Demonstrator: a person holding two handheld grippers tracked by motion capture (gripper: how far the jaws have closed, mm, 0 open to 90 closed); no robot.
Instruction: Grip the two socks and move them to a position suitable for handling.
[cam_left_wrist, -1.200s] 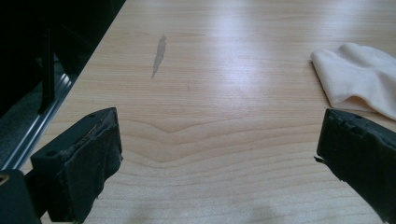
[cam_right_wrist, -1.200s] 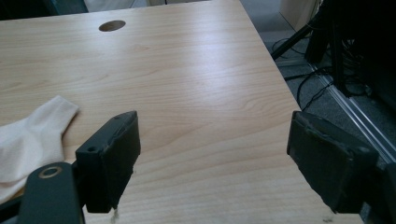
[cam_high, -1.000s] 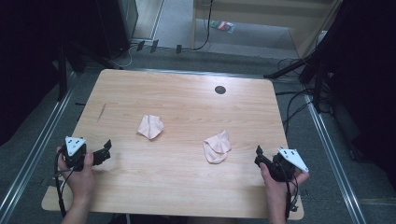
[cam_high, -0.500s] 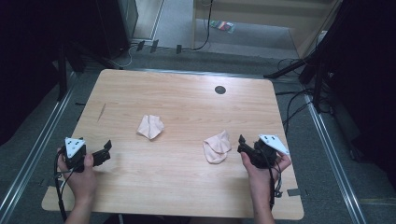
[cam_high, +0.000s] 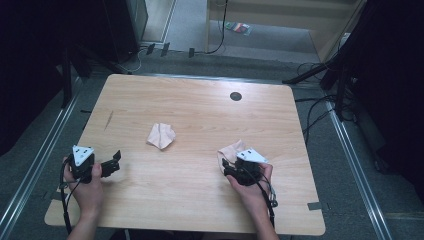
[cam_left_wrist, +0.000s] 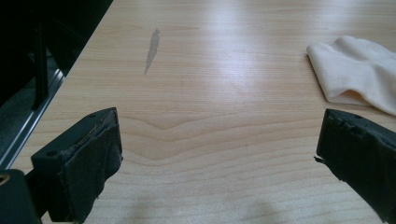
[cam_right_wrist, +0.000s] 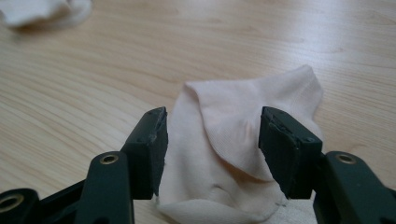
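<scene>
— Sliding in from the right edge, the right hand-held gripper (cam_high: 231, 167) now sits over the near side of the pale pink cloth (cam_right_wrist: 233, 154) at right of centre on the tabletop (cam_high: 200, 105); a second ago it was well off to the right of that cloth. Its jaws have just been closing, and the right gripper view shows the cloth lying between them, the pads either side of a raised fold but not yet pressing it.

— And the other side?

— Unchanged. The left hand-held gripper (cam_high: 114, 163) rests near the left near corner, jaws spread wide with only bare wood between them. A second crumpled cloth (cam_high: 161, 135) lies further in, left of centre, well apart from the first; its edge shows at right in the left gripper view (cam_left_wrist: 359, 67).

— So what does the shift amount to?

— A pickup about to happen, by the look of it: the right jaws are lined up on the fold and need only finish closing. Nothing is gripped yet.
</scene>
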